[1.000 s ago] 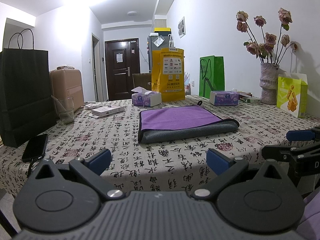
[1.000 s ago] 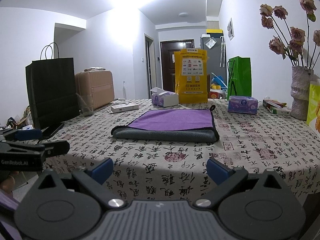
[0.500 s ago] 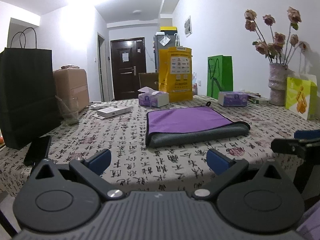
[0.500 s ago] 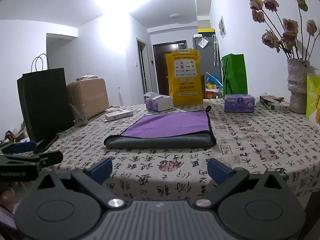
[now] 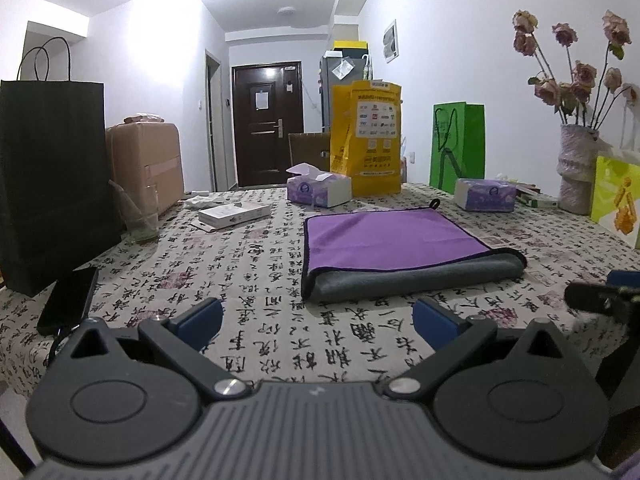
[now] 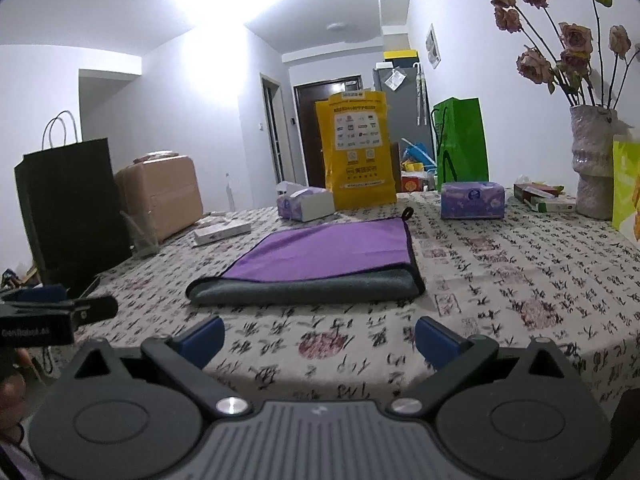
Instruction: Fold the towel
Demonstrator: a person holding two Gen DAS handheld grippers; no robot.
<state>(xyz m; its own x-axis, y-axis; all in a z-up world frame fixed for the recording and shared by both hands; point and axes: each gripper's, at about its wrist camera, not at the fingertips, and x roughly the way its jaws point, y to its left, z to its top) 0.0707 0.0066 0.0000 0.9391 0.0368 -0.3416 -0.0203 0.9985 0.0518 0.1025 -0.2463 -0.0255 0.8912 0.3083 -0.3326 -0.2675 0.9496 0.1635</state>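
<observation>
A purple towel with a grey underside (image 5: 392, 244) lies folded flat on the patterned tablecloth (image 5: 260, 272), its rounded fold toward me. It also shows in the right wrist view (image 6: 320, 264). My left gripper (image 5: 318, 320) is open and empty, held near the table's front edge, short of the towel. My right gripper (image 6: 320, 336) is open and empty, also short of the towel. Each gripper shows at the other view's edge: the right one (image 5: 600, 300) and the left one (image 6: 52, 312).
A black paper bag (image 5: 52, 184), a phone (image 5: 68, 300) and a glass (image 5: 140, 216) stand at the left. Tissue boxes (image 5: 320, 190), a yellow bag (image 5: 368, 140), a green bag (image 5: 458, 144) and a vase of flowers (image 5: 576, 168) line the back and right.
Both grippers have drawn back and shifted slightly, so the towel sits a bit further right in the left view. The towel has not moved. Both grippers stay open.
</observation>
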